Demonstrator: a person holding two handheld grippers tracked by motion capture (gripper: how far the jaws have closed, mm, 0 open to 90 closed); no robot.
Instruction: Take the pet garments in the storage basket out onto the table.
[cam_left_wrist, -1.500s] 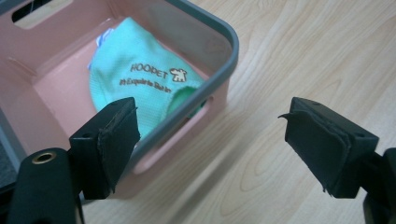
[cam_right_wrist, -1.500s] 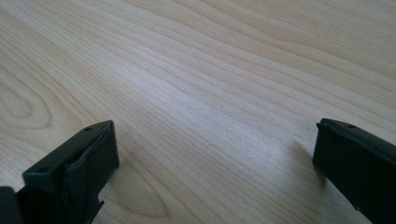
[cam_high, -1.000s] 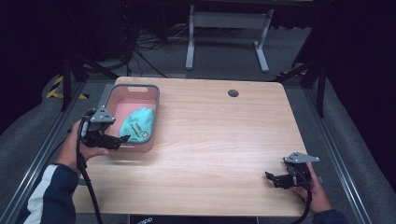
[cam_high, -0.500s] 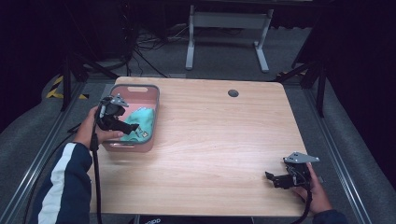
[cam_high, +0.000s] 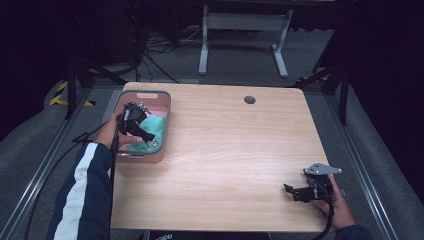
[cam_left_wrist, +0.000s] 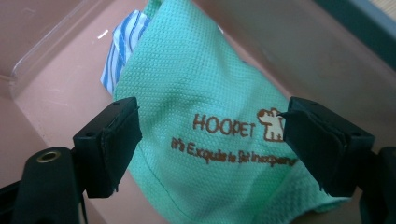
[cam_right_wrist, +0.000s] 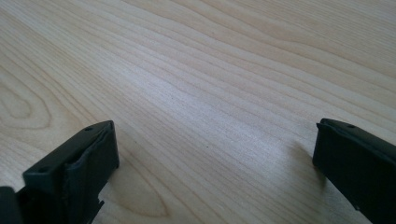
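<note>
Left gripper hangs over the pink bin at the table's far left corner, jaws spread wide either side of the green cloth, not touching it as far as the left gripper view shows. Cloth lies in the bin, printed "HOOPET", with a blue-striped fabric poking out beneath its far edge. Right gripper sits low at the table's near right corner, jaws spread over bare wood. Cable hole near the far edge.
</note>
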